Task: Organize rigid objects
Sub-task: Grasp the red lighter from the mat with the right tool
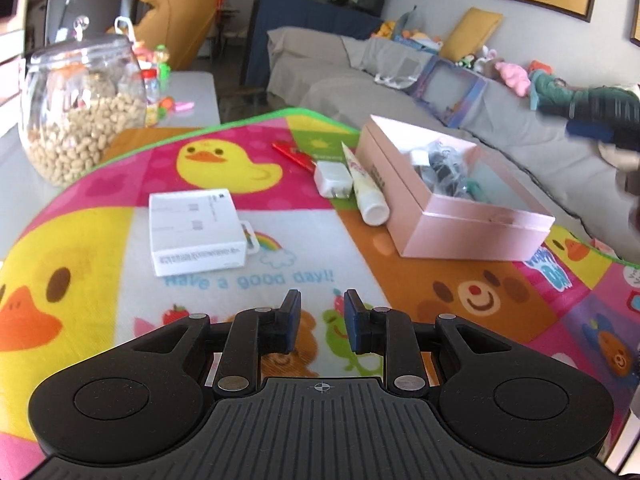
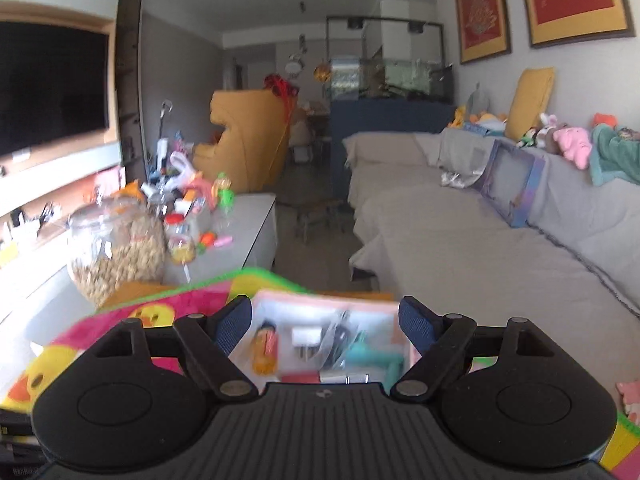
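Note:
A pink open box (image 1: 460, 216) stands on the colourful cartoon mat (image 1: 120, 168), with several small items inside. Beside its left wall lie a white tube (image 1: 366, 188), a white charger (image 1: 333, 178) and a red flat item (image 1: 294, 154). A white carton (image 1: 196, 230) lies left of centre. My left gripper (image 1: 320, 312) hovers low over the mat, empty, jaws a small gap apart. My right gripper (image 2: 324, 320) is open and empty above the pink box (image 2: 320, 308), where an orange bottle (image 2: 265, 350), a white plug (image 2: 305, 338) and a teal item (image 2: 372, 358) lie. It shows blurred at the left view's right edge (image 1: 600, 124).
A glass jar of nuts (image 1: 80, 112) stands at the mat's far left corner, with small toys (image 1: 160, 80) behind it on a grey table. A grey covered sofa (image 2: 480, 232) runs along the right, with a purple box (image 2: 512, 184) and plush toys (image 2: 576, 144).

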The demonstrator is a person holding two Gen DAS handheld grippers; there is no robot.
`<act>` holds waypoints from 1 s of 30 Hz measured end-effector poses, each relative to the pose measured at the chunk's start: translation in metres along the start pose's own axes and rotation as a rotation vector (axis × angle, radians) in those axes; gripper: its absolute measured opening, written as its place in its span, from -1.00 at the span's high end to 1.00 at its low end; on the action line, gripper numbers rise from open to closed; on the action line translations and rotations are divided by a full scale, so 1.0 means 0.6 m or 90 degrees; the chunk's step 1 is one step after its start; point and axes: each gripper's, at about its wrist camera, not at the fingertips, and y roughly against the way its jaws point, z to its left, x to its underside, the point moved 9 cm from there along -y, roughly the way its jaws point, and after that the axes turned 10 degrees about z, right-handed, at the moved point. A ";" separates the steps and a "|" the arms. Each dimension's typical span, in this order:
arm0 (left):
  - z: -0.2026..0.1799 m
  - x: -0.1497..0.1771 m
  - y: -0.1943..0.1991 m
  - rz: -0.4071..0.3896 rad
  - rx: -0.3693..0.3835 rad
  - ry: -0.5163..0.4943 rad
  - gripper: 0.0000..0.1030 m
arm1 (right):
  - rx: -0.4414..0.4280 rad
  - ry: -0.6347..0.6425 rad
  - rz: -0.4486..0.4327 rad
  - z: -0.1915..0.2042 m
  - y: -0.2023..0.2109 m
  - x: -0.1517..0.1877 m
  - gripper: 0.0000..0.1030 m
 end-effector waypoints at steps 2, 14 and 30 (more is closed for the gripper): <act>0.010 -0.012 0.002 -0.016 -0.006 0.004 0.50 | -0.016 0.016 0.037 0.013 -0.012 0.032 -0.58; 0.066 -0.098 0.000 -0.066 -0.015 0.090 0.50 | -0.178 0.028 0.162 0.131 -0.079 0.024 -0.42; 0.030 -0.022 -0.005 -0.023 0.058 0.023 0.51 | -0.044 0.156 0.369 0.285 -0.463 -0.060 0.38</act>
